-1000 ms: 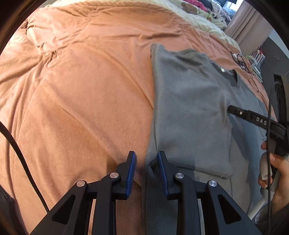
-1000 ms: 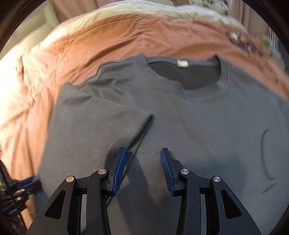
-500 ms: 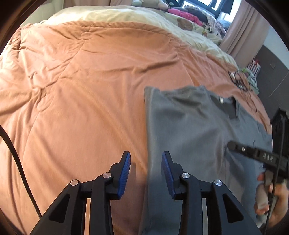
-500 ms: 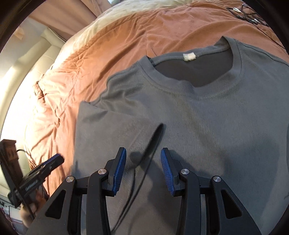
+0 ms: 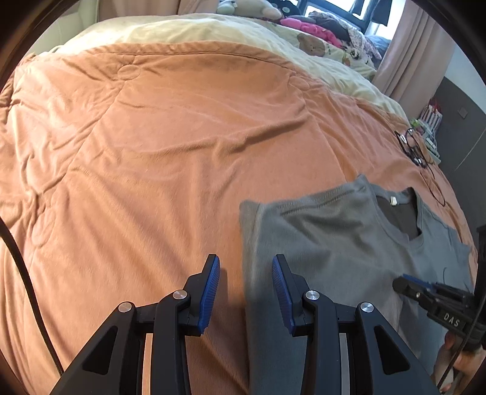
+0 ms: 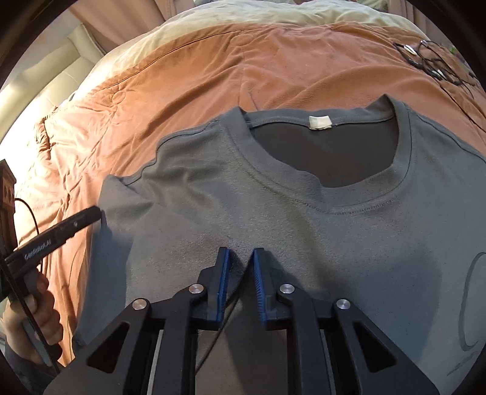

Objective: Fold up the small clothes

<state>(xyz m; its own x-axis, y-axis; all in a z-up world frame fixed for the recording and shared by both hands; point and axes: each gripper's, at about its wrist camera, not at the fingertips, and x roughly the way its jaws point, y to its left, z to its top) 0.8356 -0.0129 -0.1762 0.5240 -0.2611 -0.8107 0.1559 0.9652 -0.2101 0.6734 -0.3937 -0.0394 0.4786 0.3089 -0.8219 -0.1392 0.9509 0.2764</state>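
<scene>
You get daylight from the window (image 5: 361, 15) at one o'clock, and it washes the quilt (image 6: 60, 145) pale at nine o'clock in your right view. Soft shadows sit under both tools on the shirt (image 6: 303, 243). Straight lines bow toward the dark round rim. The shirt's near edge looks slightly smeared, perhaps motion blur.

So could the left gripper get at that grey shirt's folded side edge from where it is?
Probably yes: the left gripper is open over the grey shirt's edge, nothing between.
</scene>
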